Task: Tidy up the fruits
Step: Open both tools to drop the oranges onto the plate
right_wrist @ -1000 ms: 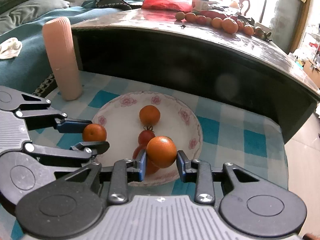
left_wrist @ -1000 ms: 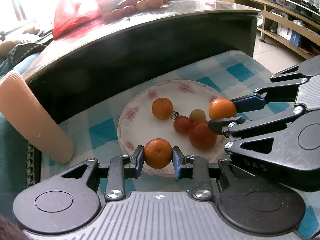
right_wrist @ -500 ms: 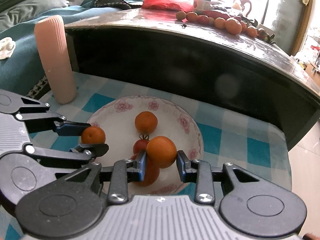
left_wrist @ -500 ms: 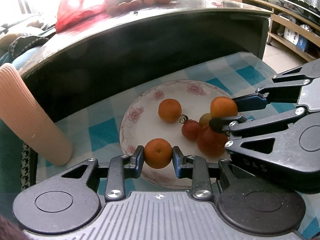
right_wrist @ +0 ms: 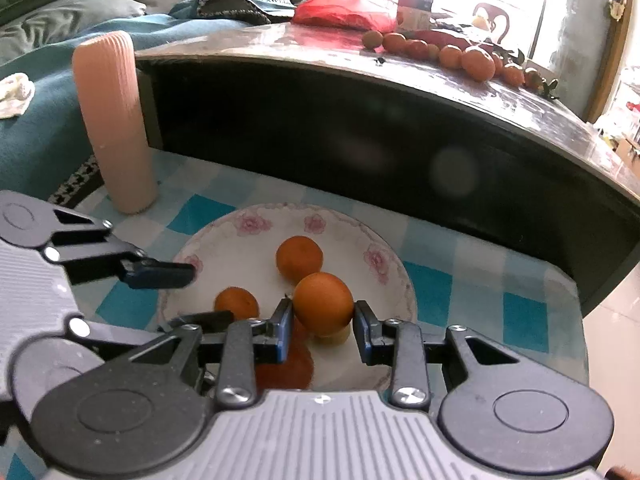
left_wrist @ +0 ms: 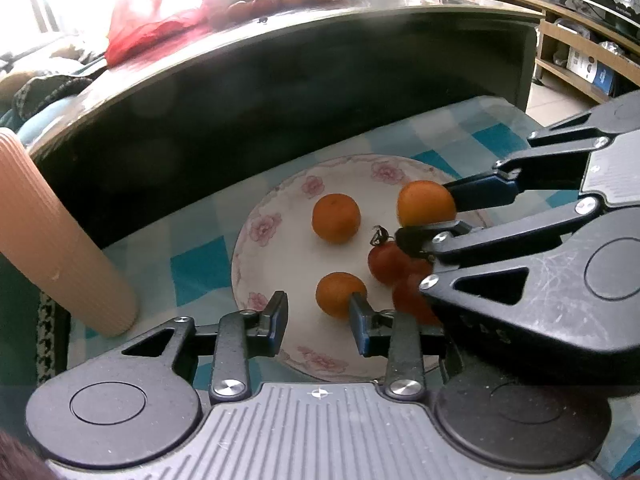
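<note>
Both my grippers hang over the floral plate [left_wrist: 256, 236].

My left gripper [left_wrist: 318, 314] is spread wide, 1 orange [left_wrist: 340, 294] against its right finger, resting on the plate. My right gripper [right_wrist: 322, 318] clamps another orange [right_wrist: 323, 304] above it. A 3rd orange [left_wrist: 336, 218] and tomatoes [left_wrist: 386, 262] sit inside. Only the right view shows a yellowish fruit [right_wrist: 334, 336] under the gripped orange.

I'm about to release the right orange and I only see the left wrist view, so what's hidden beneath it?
Observer: A small yellowish fruit shows on the plate just below the held orange.
Operator: Is there any bare plate near it?
Observer: Yes. The plate is bare to the right, just beyond the right hand-held gripper.
</note>
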Available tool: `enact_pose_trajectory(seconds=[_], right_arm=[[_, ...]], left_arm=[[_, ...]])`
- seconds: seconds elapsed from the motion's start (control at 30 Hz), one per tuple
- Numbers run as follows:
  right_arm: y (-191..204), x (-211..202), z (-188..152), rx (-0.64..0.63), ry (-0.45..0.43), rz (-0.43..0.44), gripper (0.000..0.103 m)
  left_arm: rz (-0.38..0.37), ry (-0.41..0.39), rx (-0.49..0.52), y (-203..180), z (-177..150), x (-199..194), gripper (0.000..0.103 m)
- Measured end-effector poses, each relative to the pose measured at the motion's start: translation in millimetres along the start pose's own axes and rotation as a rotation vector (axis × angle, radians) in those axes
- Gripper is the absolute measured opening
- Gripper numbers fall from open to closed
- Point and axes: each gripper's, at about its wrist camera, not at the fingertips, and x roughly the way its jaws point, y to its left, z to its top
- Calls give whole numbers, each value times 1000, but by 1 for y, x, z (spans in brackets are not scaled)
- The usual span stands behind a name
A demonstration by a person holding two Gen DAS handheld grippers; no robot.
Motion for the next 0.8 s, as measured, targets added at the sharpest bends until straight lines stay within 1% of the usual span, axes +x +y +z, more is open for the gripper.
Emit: enact_pose_trajectory(seconds=[0.13, 0.33, 0.53, 0.67, 0.8], right_arm=[[-3, -2, 1, 10, -3, -2, 47], [-5, -10, 5, 31, -37, -7, 47], [-14, -18, 8, 77, -58, -18, 47], [-15, -28, 6, 74, -66, -22, 47], [-7, -38, -1, 53, -59, -2, 47]], left_arm=[[6, -1, -22, 6, 2, -2, 44], [12, -5, -36, 13, 0, -7, 45], [8, -13, -71, 23, 1, -15, 47], [11, -15, -80, 28, -3, -22, 48], [1, -6, -84, 30, -12, -29, 49]])
